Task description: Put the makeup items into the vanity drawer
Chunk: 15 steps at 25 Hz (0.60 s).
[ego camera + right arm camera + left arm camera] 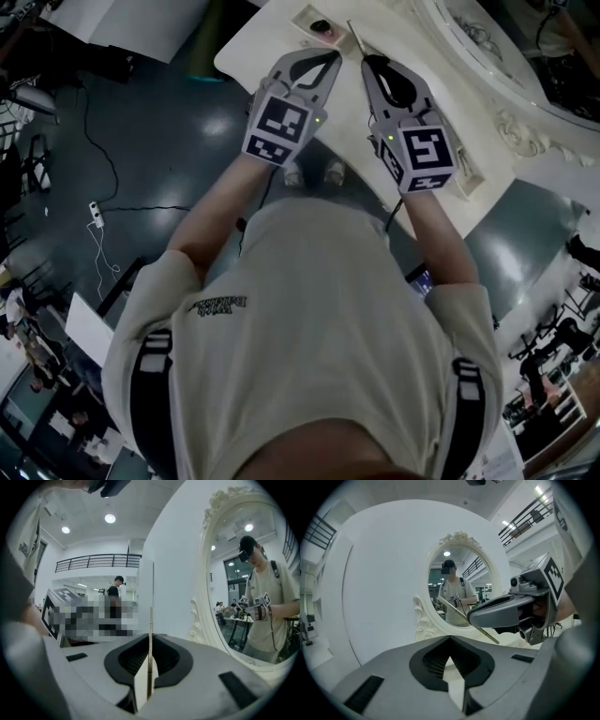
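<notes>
The left hand-held gripper (334,58) hangs with jaws together and empty over the white surface (246,49), while the right hand-held gripper (367,62) pinches a thin gold makeup stick (150,639), its near end hidden between the jaws and its kind hard to tell.

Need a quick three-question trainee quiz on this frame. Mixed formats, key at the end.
1. Multiple choice: what do the right tongs grip? A) a thin stick-like makeup tool B) a round compact C) nothing
2. True or false: the left tongs carry a makeup item.
3. Fill in: both gripper views look toward an ornate oval ___.
Key: 1 A; 2 false; 3 mirror
</notes>
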### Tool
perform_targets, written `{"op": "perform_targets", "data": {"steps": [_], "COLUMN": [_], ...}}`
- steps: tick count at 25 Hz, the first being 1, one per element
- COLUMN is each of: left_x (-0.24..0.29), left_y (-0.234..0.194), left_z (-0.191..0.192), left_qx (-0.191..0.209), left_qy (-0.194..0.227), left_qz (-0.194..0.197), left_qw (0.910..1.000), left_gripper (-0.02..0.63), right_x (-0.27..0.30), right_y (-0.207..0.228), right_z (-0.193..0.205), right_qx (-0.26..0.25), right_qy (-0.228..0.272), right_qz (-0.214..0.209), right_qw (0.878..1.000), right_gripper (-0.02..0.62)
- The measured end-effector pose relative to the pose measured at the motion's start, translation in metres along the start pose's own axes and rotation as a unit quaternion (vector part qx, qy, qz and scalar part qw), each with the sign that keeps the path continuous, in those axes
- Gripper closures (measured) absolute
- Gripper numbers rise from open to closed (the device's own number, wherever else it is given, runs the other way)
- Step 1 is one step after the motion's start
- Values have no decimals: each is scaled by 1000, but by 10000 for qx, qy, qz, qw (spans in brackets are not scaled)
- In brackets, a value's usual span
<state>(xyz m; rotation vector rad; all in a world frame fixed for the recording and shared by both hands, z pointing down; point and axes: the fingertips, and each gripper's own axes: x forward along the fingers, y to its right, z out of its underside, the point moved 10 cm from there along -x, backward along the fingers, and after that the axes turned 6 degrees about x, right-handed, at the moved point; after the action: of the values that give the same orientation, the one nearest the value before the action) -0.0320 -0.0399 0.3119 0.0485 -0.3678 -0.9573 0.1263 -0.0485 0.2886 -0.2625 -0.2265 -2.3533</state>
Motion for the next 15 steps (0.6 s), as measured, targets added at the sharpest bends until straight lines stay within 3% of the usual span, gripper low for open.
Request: {"op": "perform_targets", "data": {"steps": [7, 15], "left_x": [-49, -95], "left_y": [-7, -3], "left_z": [-40, -68], "left_qx": [228, 378], "left_qy": [549, 991], "left_qz": [-494, -1075], "left_qw": [9970, 9885], "left_gripper": [592, 592], "right_x": [-31, -61], "right_y": [-28, -50], "right_z": [-40, -61], "right_qx": [68, -48], "right_qy": [836, 1310], "right_qz": [-372, -589], "right_qw": [9958, 9896], "right_gripper": [566, 565]}}
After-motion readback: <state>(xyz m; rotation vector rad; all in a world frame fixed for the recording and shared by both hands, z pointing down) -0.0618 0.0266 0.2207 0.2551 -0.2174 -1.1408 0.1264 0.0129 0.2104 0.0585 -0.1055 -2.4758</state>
